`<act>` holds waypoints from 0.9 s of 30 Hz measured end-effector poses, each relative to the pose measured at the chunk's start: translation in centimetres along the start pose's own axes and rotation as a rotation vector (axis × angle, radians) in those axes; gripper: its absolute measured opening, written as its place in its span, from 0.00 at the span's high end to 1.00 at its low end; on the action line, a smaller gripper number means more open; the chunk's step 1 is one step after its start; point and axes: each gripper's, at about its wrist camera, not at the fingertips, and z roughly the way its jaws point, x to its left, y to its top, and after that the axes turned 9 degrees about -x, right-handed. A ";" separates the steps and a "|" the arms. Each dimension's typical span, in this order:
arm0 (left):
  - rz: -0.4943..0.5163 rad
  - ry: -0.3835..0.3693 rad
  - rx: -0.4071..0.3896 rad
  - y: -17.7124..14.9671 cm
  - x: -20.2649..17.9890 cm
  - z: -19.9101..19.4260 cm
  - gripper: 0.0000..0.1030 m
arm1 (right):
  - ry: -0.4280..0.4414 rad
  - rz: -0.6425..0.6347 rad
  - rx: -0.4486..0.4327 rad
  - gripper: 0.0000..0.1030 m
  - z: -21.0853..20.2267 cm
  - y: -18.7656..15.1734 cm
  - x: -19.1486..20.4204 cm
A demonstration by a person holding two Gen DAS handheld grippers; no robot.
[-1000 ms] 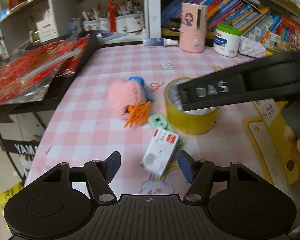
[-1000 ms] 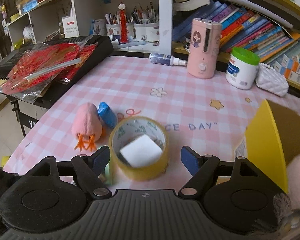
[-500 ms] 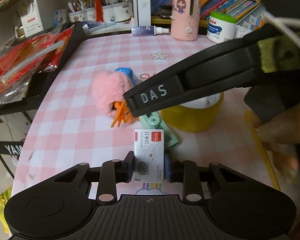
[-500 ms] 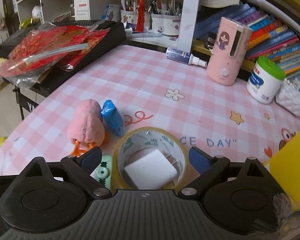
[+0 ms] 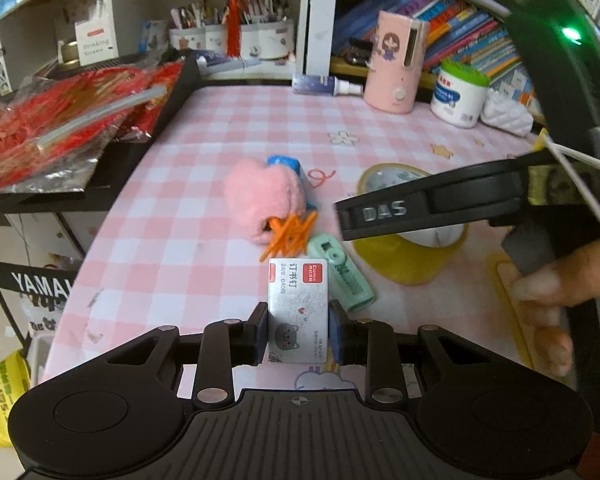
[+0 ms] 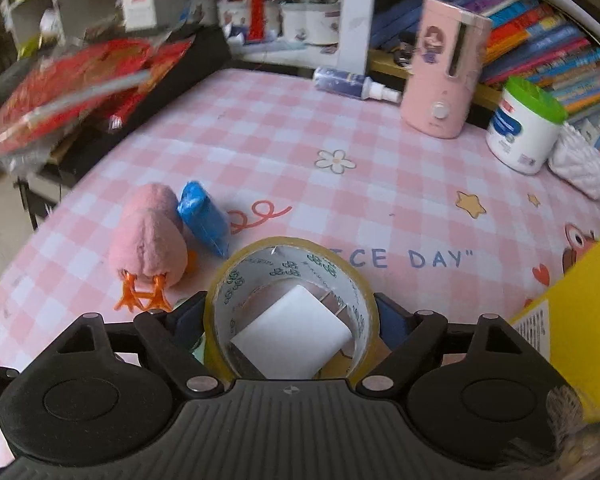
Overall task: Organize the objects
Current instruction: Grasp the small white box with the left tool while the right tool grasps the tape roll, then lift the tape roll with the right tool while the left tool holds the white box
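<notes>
Left claw (image 5: pixel 299 330) pinches a staple box (image 5: pixel 299 308) low over the pink checked table (image 5: pixel 204 184), beside a green eraser (image 5: pixel 342 276). Right claw (image 6: pixel 290 312) grips a yellow tape roll (image 6: pixel 292 280) on both sides; a white block (image 6: pixel 296 334) sits inside it. A pink plush toy (image 6: pixel 148 240) lies just left.

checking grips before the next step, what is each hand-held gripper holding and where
Left hand-held gripper clamps the staple box by its long sides near one end. Right hand-held gripper spans the tape roll across its outer rim.
</notes>
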 end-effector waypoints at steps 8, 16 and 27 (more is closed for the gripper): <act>-0.025 0.005 -0.069 0.2 0.8 -3.0 0.73 | 0.008 0.036 -0.052 0.19 -3.7 0.1 -0.6; -0.032 0.004 -0.085 -1.3 1.0 -5.6 0.73 | 0.014 0.036 -0.076 0.19 -6.7 -3.1 -0.6; -0.039 0.008 -0.081 -3.2 1.1 -7.6 0.73 | 0.002 -0.007 -0.172 0.19 -10.5 -5.7 0.6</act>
